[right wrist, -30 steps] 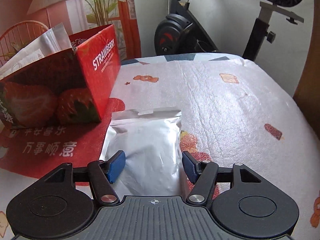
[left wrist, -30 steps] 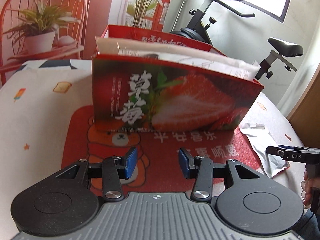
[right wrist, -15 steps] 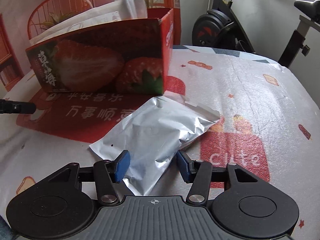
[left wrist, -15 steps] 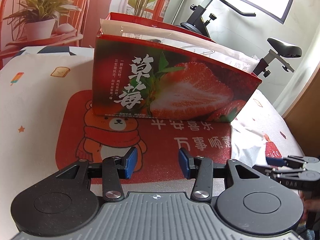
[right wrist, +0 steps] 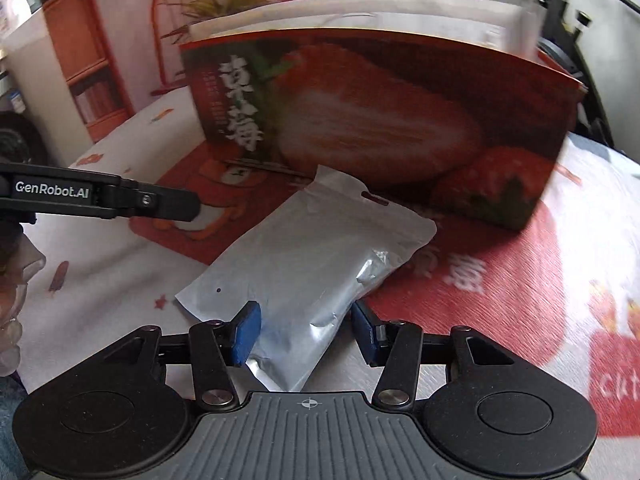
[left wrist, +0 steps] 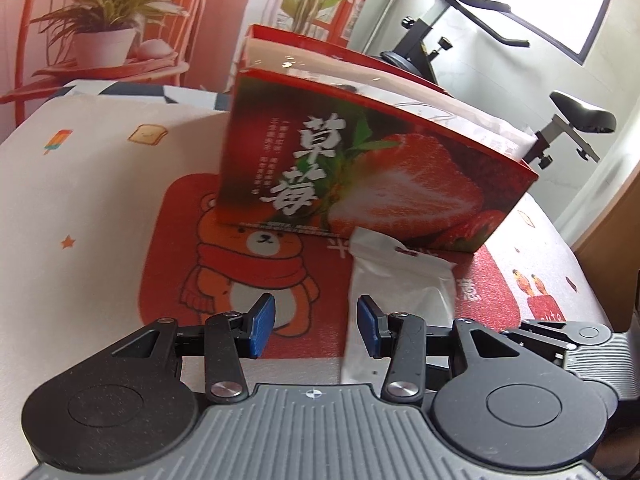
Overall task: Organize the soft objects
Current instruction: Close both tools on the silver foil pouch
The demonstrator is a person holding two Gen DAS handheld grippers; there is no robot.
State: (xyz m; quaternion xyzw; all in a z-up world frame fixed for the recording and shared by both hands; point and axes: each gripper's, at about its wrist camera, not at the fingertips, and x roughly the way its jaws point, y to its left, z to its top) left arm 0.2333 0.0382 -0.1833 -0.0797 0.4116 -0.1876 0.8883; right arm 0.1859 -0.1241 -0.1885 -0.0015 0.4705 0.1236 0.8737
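A silver foil pouch (right wrist: pixel 308 264) lies on the red bear mat (left wrist: pixel 240 280) in front of the red strawberry box (left wrist: pixel 372 184). My right gripper (right wrist: pixel 306 334) is open, its blue pads on either side of the pouch's near end. The box holds several white and silver pouches (left wrist: pixel 360 76) standing upright. My left gripper (left wrist: pixel 316 328) is open and empty over the mat, with the pouch (left wrist: pixel 396 292) just to its right. The left gripper's fingers (right wrist: pixel 120 198) show at the left of the right wrist view.
The mat lies on a white printed tablecloth (left wrist: pixel 80 184). An exercise bike (left wrist: pixel 560 120) stands behind the table on the right. A potted plant (left wrist: pixel 100 40) on a red chair is at the back left. A wooden edge (left wrist: pixel 612 220) is far right.
The pouch has moved left from the table's right side onto the mat in front of the box, staying between my right gripper's pads. Both grippers have shifted left and closer together.
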